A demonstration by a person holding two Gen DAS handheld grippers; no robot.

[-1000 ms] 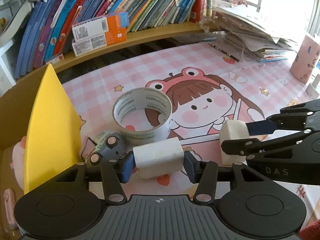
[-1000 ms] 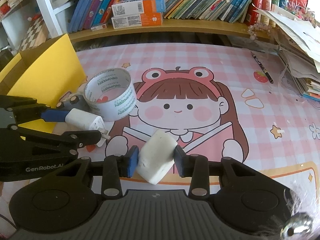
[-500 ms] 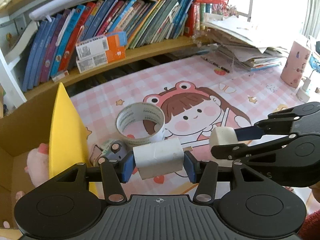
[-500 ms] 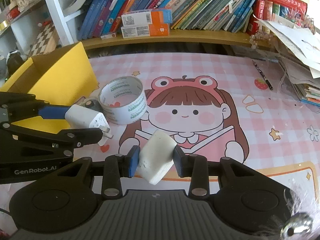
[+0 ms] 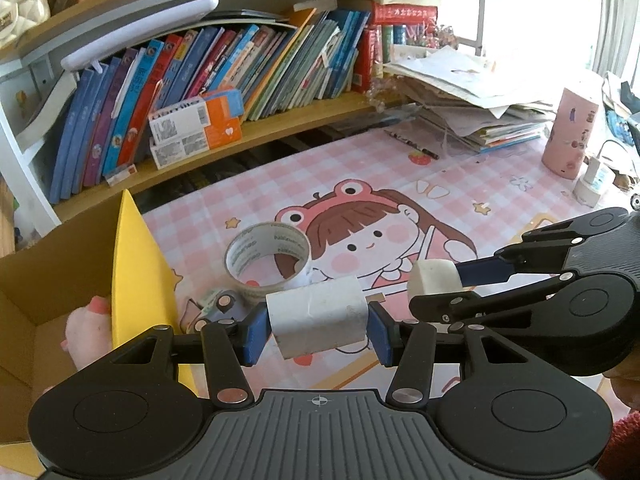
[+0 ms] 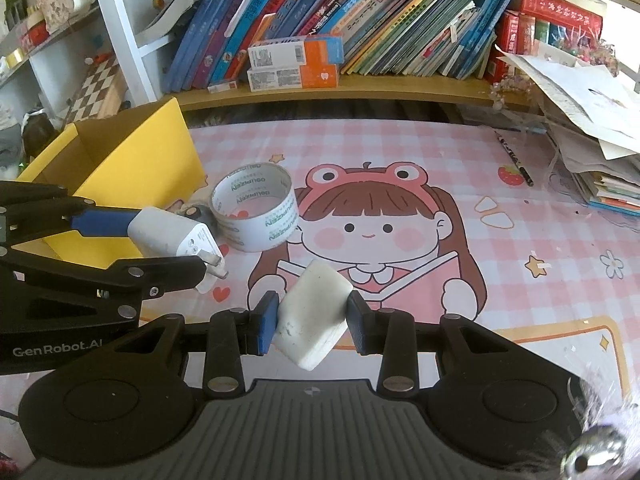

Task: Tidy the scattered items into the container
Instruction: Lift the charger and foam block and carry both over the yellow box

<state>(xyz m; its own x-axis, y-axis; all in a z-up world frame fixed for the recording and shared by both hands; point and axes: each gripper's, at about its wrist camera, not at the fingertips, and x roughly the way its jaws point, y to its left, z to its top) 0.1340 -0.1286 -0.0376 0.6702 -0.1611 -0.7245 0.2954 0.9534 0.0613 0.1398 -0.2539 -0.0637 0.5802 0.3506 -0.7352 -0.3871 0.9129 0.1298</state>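
Observation:
My left gripper is shut on a white plug charger, held above the pink mat; it also shows in the right wrist view. My right gripper is shut on a white eraser block, also seen in the left wrist view. A tape roll lies on the mat with a small grey toy car beside it. The yellow-flapped cardboard box stands at the left and holds a pink plush toy.
A bookshelf runs along the back with orange-white boxes. A paper stack and a pink cup sit at the right. A pencil lies on the mat.
Both grippers have risen from the mat with their items held. The box's inside and the plush toy have come more into the left wrist view.

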